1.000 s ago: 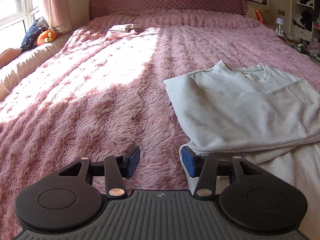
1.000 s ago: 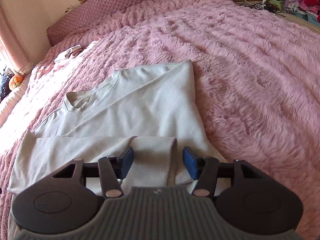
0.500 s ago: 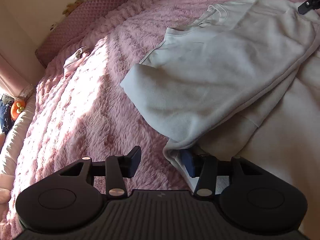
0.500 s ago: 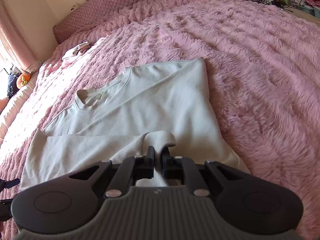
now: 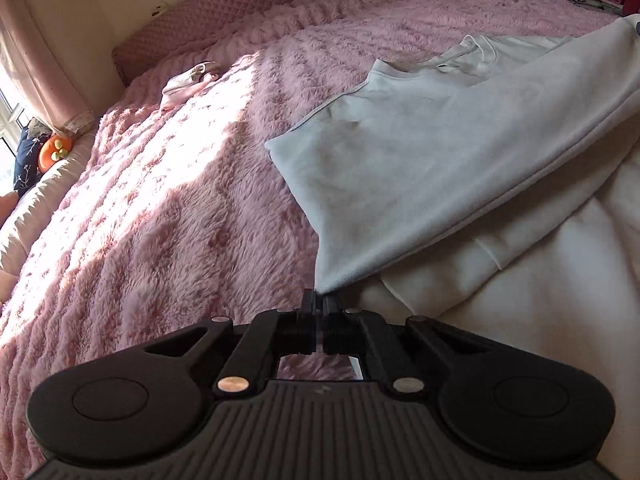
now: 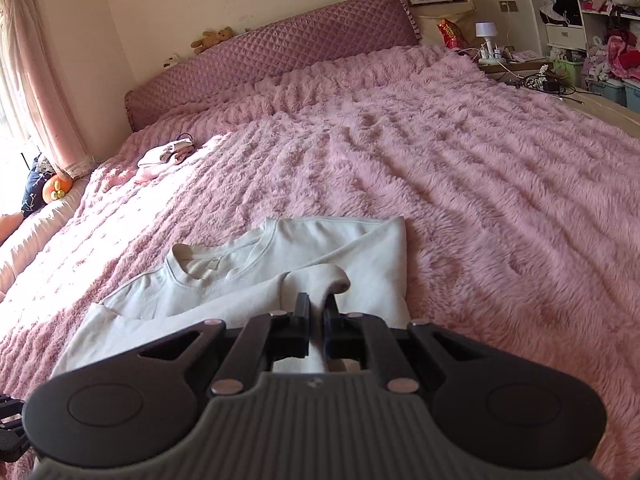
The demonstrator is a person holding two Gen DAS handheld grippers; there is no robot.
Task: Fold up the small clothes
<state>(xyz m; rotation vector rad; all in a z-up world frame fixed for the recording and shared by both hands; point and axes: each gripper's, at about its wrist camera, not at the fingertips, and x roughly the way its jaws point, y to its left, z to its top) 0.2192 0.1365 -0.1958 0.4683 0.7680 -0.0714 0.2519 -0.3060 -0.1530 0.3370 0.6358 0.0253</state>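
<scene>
Sweatshirt (image 6: pixel 328 248), pale grey, lies on the pink fuzzy bed (image 6: pixel 480 184), sleeves crossed over the chest. Left gripper (image 5: pixel 320 304) fingers pinched tight on a lower corner of it. Right gripper (image 6: pixel 317 312) fingers clamped on a bunched fold, lifted off the body. Small pink garment (image 6: pixel 164 156) near the headboard (image 6: pixel 272 60).

Left gripper (image 5: pixel 319 307) black, ribbed grey base; right gripper (image 6: pixel 317 312) alike.

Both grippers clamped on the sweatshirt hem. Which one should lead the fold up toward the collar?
Probably neither alone, but the right gripper looks better placed: it is shut on the sweatshirt with the collar straight ahead. The left gripper pinches the outer hem corner, collar off to its right.
</scene>
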